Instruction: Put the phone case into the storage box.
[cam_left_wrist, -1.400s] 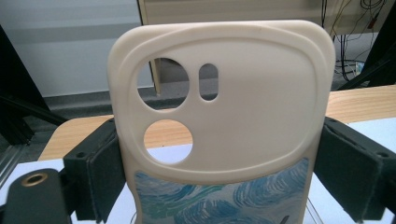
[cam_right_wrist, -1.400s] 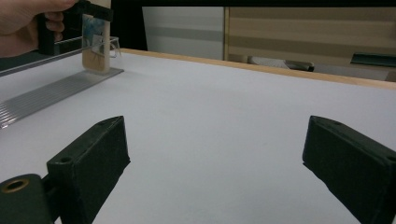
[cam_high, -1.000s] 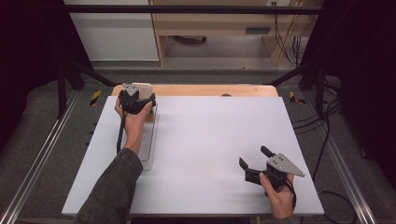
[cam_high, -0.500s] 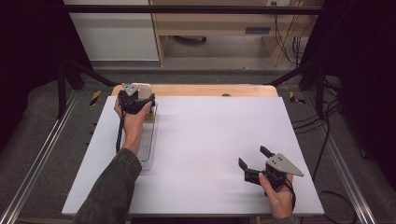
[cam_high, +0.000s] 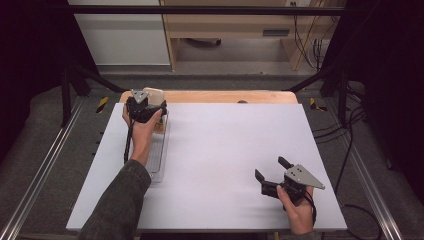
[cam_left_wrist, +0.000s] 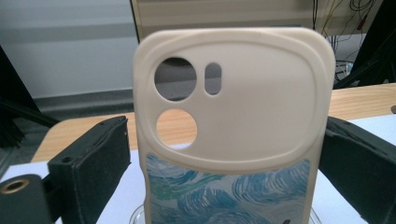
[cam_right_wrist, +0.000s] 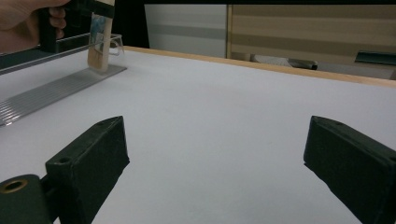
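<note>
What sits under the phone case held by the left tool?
Under the phone case lies the ribbed clear plastic rack on the white table. Its lower edge is out of sight, so contact is unclear.

The phone case (cam_left_wrist: 233, 121) looks like smooth, matt cream plastic with blue painted swirls. The ribbed rack (cam_high: 156, 155) under it is clear, shiny plastic. The table (cam_high: 220, 150) top is matt white with a wood edge.

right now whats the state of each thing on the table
phone case: upright, clamped between the left tool's jaws, lower end at the clear rack
left tool: shut on the phone case
right tool: open, holding nothing, low over the white table
clear rack: lying flat on the table
</note>
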